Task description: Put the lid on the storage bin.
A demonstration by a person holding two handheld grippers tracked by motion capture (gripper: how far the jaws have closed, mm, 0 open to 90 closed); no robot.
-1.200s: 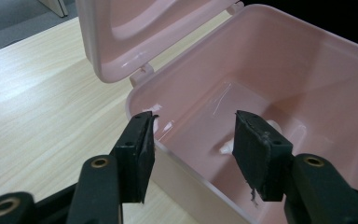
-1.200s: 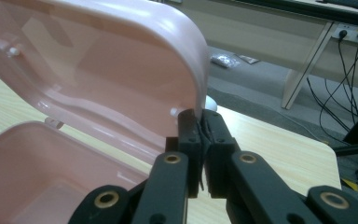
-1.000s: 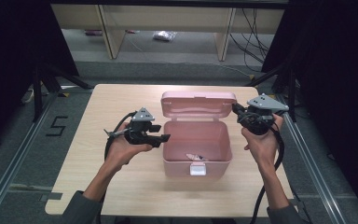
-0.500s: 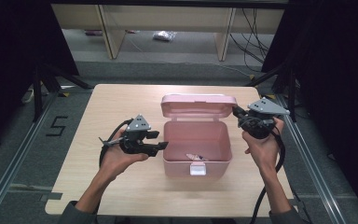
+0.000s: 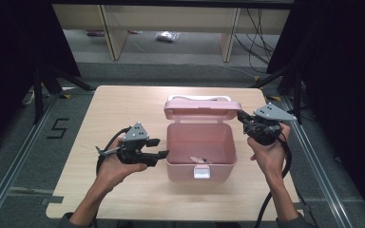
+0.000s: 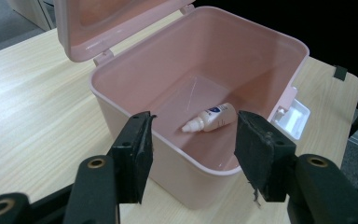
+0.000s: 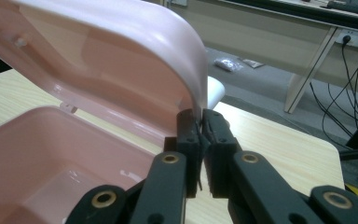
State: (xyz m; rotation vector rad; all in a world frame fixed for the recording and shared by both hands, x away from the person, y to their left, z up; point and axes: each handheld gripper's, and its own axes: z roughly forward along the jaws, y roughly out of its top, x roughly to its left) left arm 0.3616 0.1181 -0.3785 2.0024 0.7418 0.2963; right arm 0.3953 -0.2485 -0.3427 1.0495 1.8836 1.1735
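Centrally on the pale wooden counter (image 5: 100,114): open pink plastic box (image 5: 200,145), small white dropper bottle (image 6: 212,117) lying on its floor. Right gripper (image 5: 244,119), fingers clamped on the raised pink lid's (image 5: 203,108) edge. Left gripper (image 5: 164,154), fingers parted and empty, just beside the box's left wall.

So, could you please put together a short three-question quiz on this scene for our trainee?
1. What lies inside the pink box?
2. True or false: the right gripper is clamped on the lid.
3. The left gripper is: A) shut on the bottle, B) open beside the box, C) resting on the lid.

Key: 1. A small white bottle, lying on its side. 2. True. 3. B.
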